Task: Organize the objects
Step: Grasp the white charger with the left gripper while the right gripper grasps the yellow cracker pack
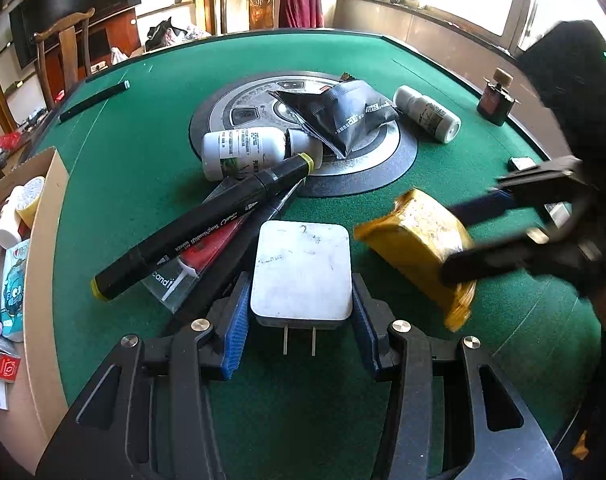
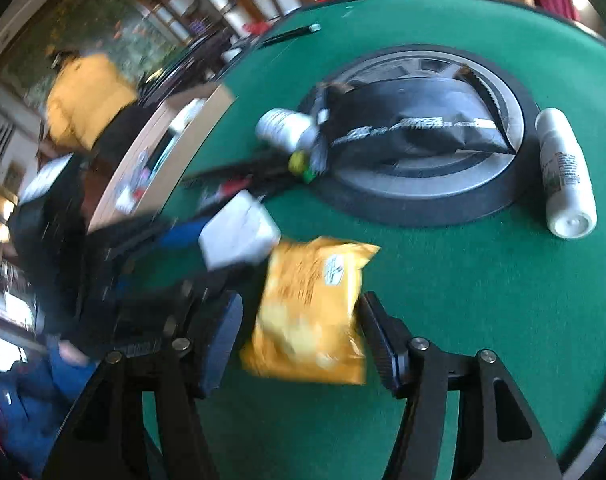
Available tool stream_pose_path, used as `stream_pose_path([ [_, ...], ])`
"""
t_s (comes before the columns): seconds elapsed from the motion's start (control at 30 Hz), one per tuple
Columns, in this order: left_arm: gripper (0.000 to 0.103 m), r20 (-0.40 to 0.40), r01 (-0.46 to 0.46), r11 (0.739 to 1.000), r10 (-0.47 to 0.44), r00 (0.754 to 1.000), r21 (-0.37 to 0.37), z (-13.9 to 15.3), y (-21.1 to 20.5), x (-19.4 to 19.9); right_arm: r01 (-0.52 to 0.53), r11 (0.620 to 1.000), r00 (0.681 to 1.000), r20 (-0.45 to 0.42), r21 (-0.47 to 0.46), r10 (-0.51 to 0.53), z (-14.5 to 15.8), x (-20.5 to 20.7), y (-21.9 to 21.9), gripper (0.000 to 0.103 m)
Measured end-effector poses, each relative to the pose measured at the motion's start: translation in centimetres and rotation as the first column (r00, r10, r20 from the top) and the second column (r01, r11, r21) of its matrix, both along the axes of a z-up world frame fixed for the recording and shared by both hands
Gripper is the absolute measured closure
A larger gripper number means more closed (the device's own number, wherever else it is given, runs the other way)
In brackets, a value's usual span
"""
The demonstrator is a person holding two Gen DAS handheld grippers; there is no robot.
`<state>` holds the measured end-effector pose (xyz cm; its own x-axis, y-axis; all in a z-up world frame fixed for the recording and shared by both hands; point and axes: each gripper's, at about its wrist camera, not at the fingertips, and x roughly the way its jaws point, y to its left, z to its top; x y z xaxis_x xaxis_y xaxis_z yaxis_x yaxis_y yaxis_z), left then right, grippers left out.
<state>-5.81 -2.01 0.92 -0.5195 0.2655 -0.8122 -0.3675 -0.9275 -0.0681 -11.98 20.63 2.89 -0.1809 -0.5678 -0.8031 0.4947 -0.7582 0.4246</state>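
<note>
The left gripper clamps its blue ribbed pads against the sides of a flat white charger (rounded corners, two metal prongs toward the camera), held just over the green felt table. The right gripper stands partly spread around a crinkly yellow snack packet; motion blur hides whether its pads press. Beside the charger, a black marker lies across clear packaging, near a white plastic bottle.
</note>
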Motion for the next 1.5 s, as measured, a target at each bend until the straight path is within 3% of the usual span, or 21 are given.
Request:
stream_pose_path([
  [0.07, 0.058, -0.001, 0.0, 1.0, 0.0, 1.0, -0.001, 0.0, 0.0, 0.0, 0.015, 1.0, 0.998, -0.057, 0.02, -0.014, 1.0, 0.4, 0.3, 0.042],
  [0.3, 0.058, -0.004, 0.0, 1.0, 0.0, 1.0, -0.005, -0.1, 0.2, -0.1, 0.112, 0.992, 0.984, -0.136, -0.049, -0.118, 2.6, -0.2, 2.5, 0.041],
  [0.43, 0.057, -0.008, -0.007, 1.0, 0.007, 1.0, 0.0, -0.1, 0.3, -0.6, 0.133, 0.98, 0.982, -0.111, -0.147, -0.15, 2.7, -0.5, 2.9, 0.041],
  [0.63, 0.058, -0.008, -0.008, 0.999, 0.008, 1.0, 0.036, -0.1, 0.0, -0.5, 0.126, 0.983, 0.983, -0.113, -0.136, -0.142, 2.6, -0.4, 2.0, 0.041],
  [0.73, 0.058, 0.012, -0.009, 0.997, 0.008, 1.0, 0.075, 0.1, -0.7, -0.5, 0.095, 0.992, 0.983, -0.151, -0.086, -0.107, 2.7, 0.1, 1.3, 0.041],
  [0.87, 0.058, 0.016, -0.017, 0.996, 0.016, 1.0, 0.086, 0.2, -0.9, -0.5, 0.029, 0.995, 0.973, -0.231, 0.099, -0.005, 2.1, 1.3, -0.7, 0.04],
  [1.0, 0.058, 0.013, -0.014, 0.997, 0.013, 1.0, 0.077, 0.2, -0.8, -0.4, -0.054, 0.969, 0.951, -0.282, 0.243, 0.124, 0.9, 2.9, -3.1, 0.04],
  [1.1, 0.058, 0.016, -0.019, 0.997, 0.018, 1.0, 0.08, 0.2, -0.9, -0.4, -0.001, 0.946, 0.917, -0.377, 0.323, 0.129, 0.8, 3.1, -3.9, 0.04],
  [1.23, 0.058, 0.009, -0.019, 0.998, 0.018, 1.0, 0.065, 0.2, -0.8, -0.4, 0.062, 0.985, 0.971, -0.238, 0.162, -0.022, 0.6, 1.0, -2.0, 0.04],
  [1.3, 0.058, 0.007, -0.019, 0.998, 0.019, 1.0, 0.058, 0.1, -0.7, -0.3, 0.107, 0.978, 0.973, -0.223, 0.18, -0.065, 0.6, 0.7, -2.0, 0.04],
  [1.4, 0.058, 0.003, -0.02, 0.999, 0.02, 1.0, 0.049, 0.1, -0.6, -0.3, 0.084, 0.974, 0.974, -0.223, 0.209, -0.036, 0.6, 1.3, -3.0, 0.04],
  [1.5, 0.058, -0.009, -0.025, 0.999, 0.026, 1.0, 0.03, 0.0, -0.3, -0.3, 0.103, 0.945, 0.97, -0.244, 0.31, -0.026, -0.4, 1.6, -4.1, 0.04],
])
